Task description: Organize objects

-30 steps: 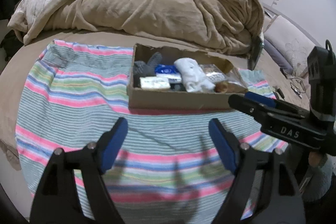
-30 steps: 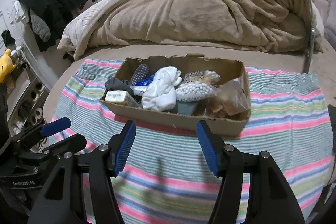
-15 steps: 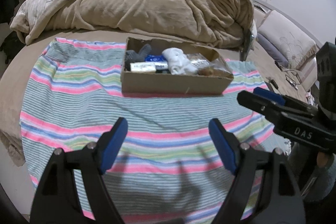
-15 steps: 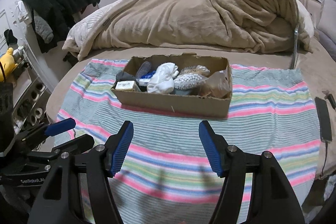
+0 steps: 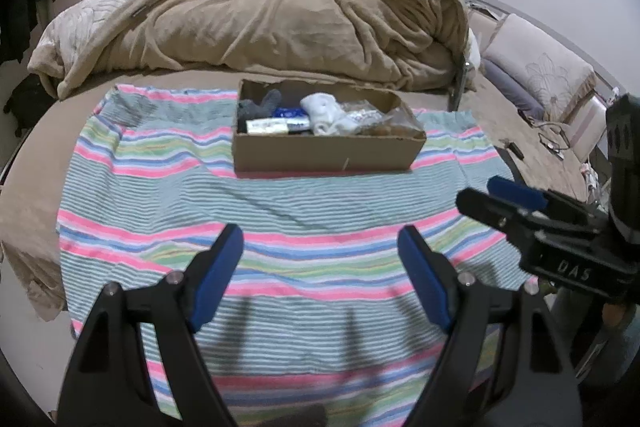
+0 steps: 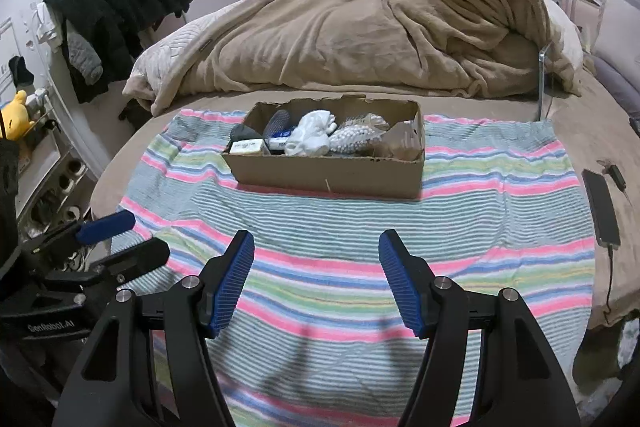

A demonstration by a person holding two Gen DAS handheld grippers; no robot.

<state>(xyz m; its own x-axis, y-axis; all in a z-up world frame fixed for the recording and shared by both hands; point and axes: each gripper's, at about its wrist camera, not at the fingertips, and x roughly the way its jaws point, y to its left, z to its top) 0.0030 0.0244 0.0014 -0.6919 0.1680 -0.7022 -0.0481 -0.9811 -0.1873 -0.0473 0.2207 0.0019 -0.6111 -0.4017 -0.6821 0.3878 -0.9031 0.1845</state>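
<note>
An open cardboard box (image 5: 324, 157) (image 6: 328, 173) stands on a striped towel (image 5: 168, 195) (image 6: 480, 211) on the bed. It holds white socks (image 6: 314, 135), grey socks (image 5: 256, 107), a white and blue tube box (image 5: 278, 125), a beaded item (image 6: 354, 141) and a crinkled plastic bag (image 6: 400, 143). My left gripper (image 5: 322, 263) is open and empty, well short of the box, above the towel. My right gripper (image 6: 316, 267) is open and empty too, at about the same distance. Each gripper shows at the side of the other's view.
A rumpled tan blanket (image 6: 360, 39) is piled behind the box. A phone on a cable (image 6: 600, 207) lies at the towel's right edge. Dark clothes (image 6: 116, 11) hang at the left wall. Pillows (image 5: 536, 75) lie at the right.
Both grippers have drawn back from the box, which now looks smaller and farther away. Both stay open and empty.
</note>
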